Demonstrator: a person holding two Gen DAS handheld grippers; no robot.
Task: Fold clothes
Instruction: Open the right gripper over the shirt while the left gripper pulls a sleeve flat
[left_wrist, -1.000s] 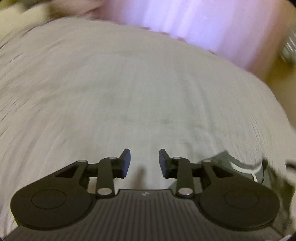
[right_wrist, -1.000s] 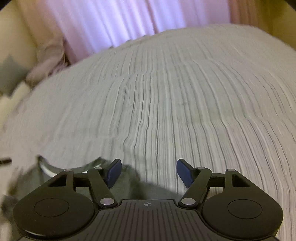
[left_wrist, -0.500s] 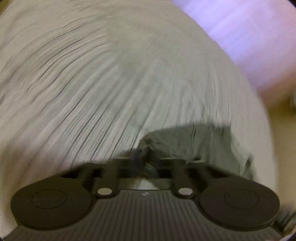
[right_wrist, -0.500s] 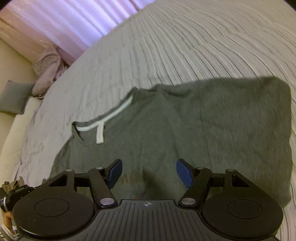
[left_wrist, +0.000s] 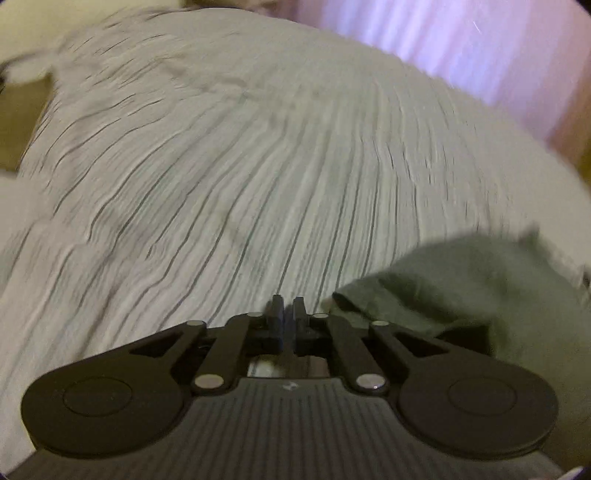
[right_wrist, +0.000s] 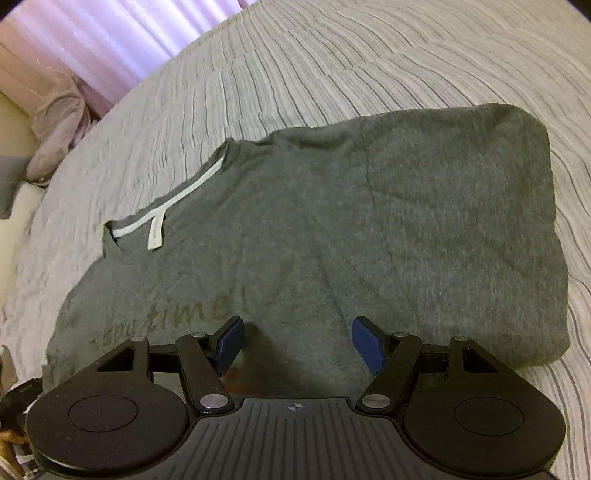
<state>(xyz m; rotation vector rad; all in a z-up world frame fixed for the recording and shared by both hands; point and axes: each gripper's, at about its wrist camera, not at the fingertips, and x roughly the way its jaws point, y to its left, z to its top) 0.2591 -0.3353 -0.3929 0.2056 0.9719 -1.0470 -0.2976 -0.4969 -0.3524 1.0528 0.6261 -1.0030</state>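
Note:
A dark grey T-shirt (right_wrist: 332, 221) lies folded on the striped bedspread (right_wrist: 332, 55), its white neck tape (right_wrist: 173, 195) toward the left and faint lettering near the front. My right gripper (right_wrist: 297, 343) hovers over the shirt's near part, open, with only cloth below its blue pads. In the left wrist view a corner of the shirt (left_wrist: 461, 280) lies at the right, beside the gripper. My left gripper (left_wrist: 288, 302) points at bare bedspread (left_wrist: 258, 166); its jaws stand a narrow gap apart and are opening, with nothing seen between them.
Pale pink curtains (right_wrist: 92, 44) hang behind the bed. A pinkish bundle of cloth (right_wrist: 59, 125) and a grey cushion (right_wrist: 7, 181) lie at the bed's far left edge. The bed's edge shows at the upper left in the left wrist view.
The left gripper went from open to shut on the shirt's edge, then parted slightly off the cloth, which now lies to its right. The right view swung down over the shirt.

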